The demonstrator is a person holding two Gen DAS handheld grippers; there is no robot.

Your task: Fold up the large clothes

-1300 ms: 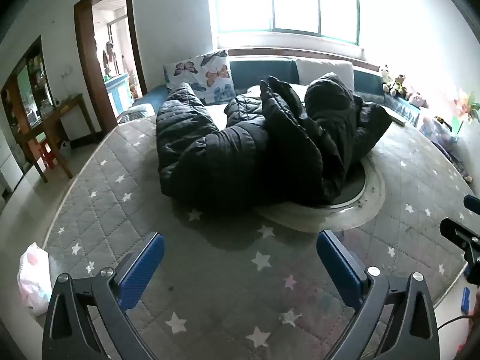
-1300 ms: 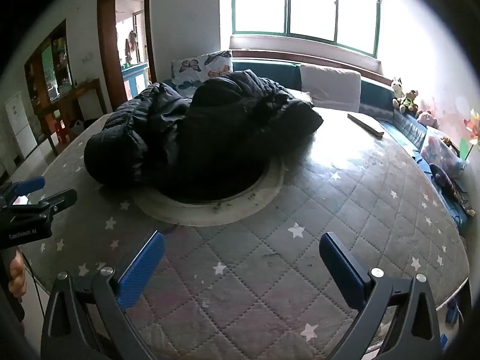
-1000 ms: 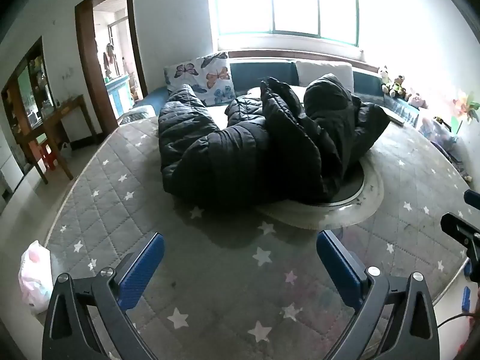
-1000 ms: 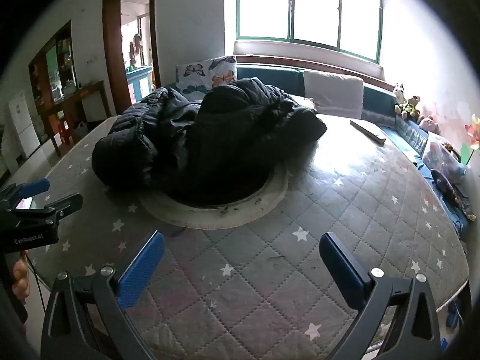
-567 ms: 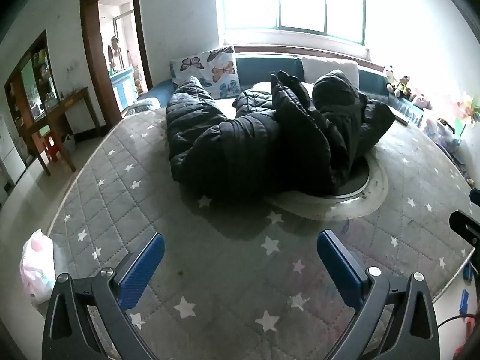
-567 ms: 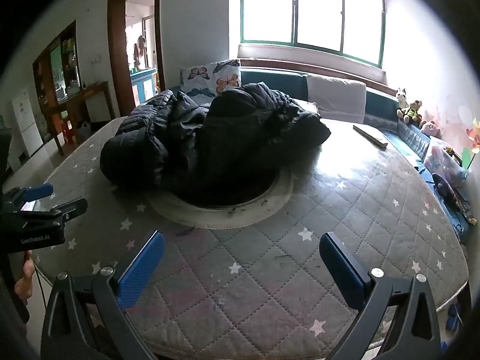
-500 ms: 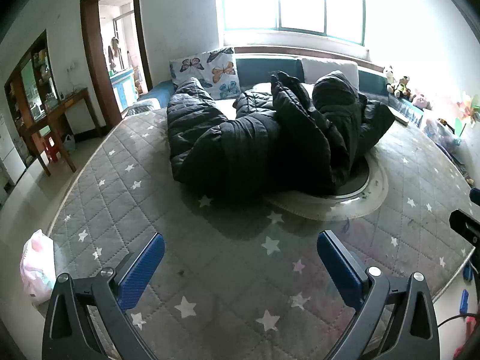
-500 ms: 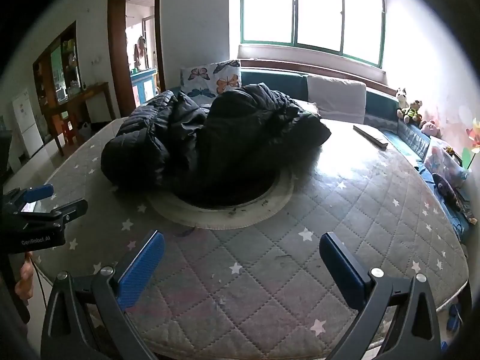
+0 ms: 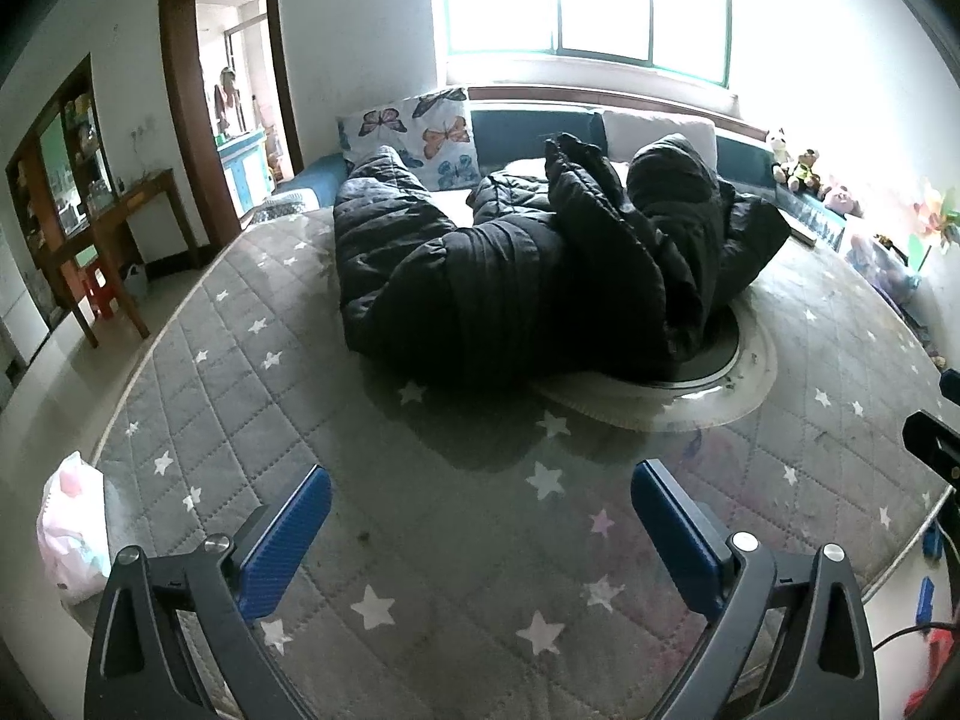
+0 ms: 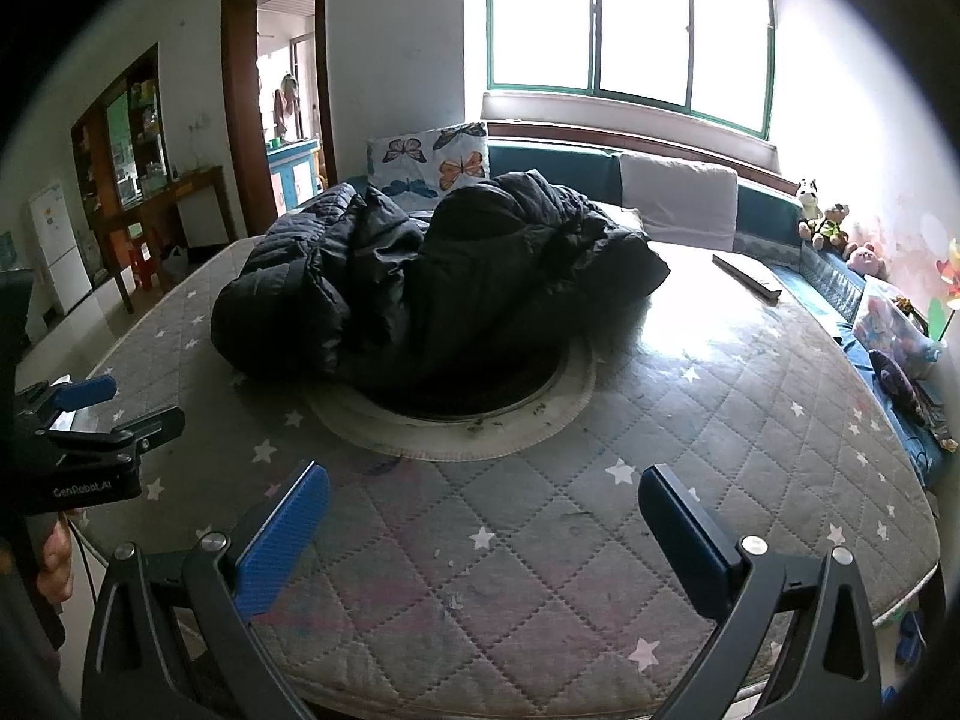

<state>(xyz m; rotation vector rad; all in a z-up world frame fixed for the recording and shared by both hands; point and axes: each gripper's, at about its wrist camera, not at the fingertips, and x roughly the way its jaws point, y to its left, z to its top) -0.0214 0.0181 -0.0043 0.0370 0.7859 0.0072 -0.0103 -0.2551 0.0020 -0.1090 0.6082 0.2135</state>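
Both grippers wide apart, empty, jacket untouched

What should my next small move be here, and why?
Probably ease both claws forward toward the black puffer jacket. It lies bunched in a heap over the round centre ring of the quilted table cover, not yet spread. The left claw and right claw are open, empty and short of it, so nothing can be gripped yet.
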